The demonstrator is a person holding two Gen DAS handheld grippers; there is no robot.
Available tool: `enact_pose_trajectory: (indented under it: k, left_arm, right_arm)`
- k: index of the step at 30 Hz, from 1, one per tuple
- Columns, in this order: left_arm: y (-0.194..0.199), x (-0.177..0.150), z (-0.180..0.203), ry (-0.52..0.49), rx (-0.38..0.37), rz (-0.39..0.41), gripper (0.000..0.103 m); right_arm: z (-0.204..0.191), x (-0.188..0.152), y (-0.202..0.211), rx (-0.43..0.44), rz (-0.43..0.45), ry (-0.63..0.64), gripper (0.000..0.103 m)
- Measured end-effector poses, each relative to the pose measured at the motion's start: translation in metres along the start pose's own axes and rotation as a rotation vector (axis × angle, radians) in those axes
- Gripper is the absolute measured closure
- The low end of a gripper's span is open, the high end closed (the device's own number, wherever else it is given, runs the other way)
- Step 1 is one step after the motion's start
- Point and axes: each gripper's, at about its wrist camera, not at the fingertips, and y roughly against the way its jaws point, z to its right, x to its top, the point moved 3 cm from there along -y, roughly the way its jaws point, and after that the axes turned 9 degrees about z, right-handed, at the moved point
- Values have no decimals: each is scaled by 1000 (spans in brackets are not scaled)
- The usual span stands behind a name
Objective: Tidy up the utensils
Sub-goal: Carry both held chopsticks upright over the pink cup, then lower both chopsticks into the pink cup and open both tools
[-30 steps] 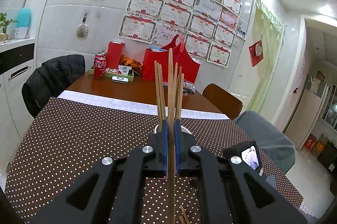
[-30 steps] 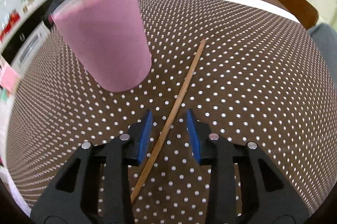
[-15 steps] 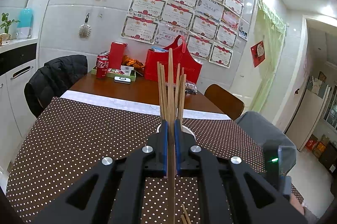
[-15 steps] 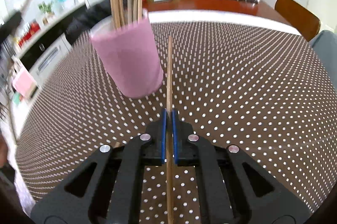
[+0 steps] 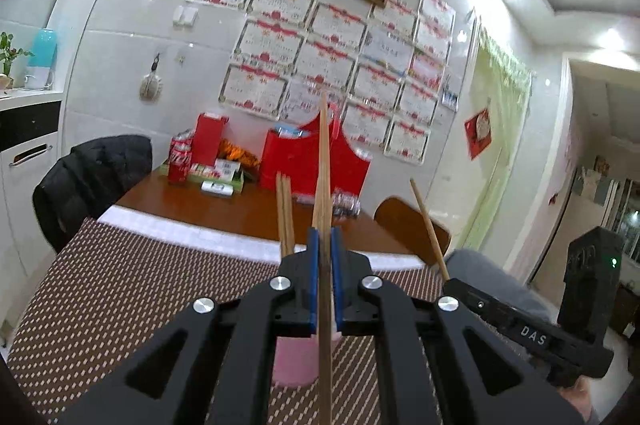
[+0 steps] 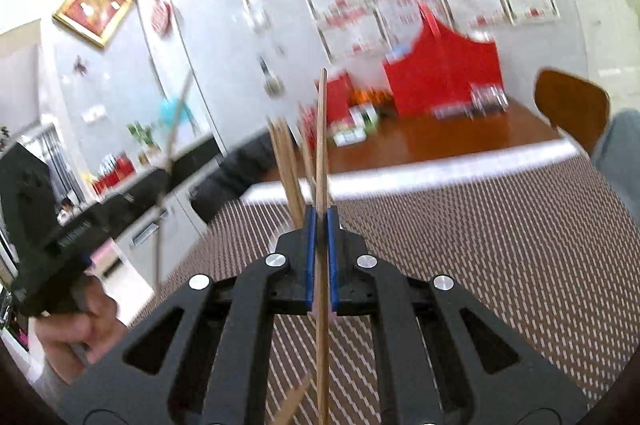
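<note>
Above the dotted tablecloth (image 5: 120,285), left gripper (image 5: 324,257) and right gripper (image 6: 319,225) each clamp one chopstick; several chopsticks (image 5: 285,213) already stand in the pink cup (image 5: 294,365), these two not yet dropped in

Red bag (image 5: 298,161), cola can (image 5: 179,161), jacket (image 5: 92,181)

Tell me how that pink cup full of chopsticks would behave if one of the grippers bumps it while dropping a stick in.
The pink cup looks like light plastic, so it would probably slide on the dotted tablecloth. The chopsticks in the cup rise well above its rim, making it top-heavy and apt to tip. They lean loosely, so they would likely shift and rattle.
</note>
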Motion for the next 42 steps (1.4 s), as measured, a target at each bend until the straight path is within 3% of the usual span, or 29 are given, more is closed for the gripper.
enact_pose_trajectory:
  k: [6, 13, 23, 39, 41, 42]
  left_arm:
    - [-23, 33, 2, 29, -57, 148, 97]
    - [-66, 34, 5, -12, -80, 218, 97]
    - [-119, -12, -21, 1, -60, 149, 97]
    - [-123, -47, -32, -21, -26, 85, 97]
    - [-120, -47, -32, -27, -21, 79, 96]
    - [-117, -47, -32, -31, -18, 78, 95]
  right_arm:
    - [-30, 40, -21, 45, 148, 13, 98]
    - [-34, 47, -66, 45, 220, 12, 98]
    - [-10, 24, -114, 44, 221, -22, 98]
    - [-3, -2, -114, 17, 164, -14, 97]
    - [-1, -5, -112, 10, 138, -24, 93]
    - [0, -5, -110, 3, 133, -25, 75]
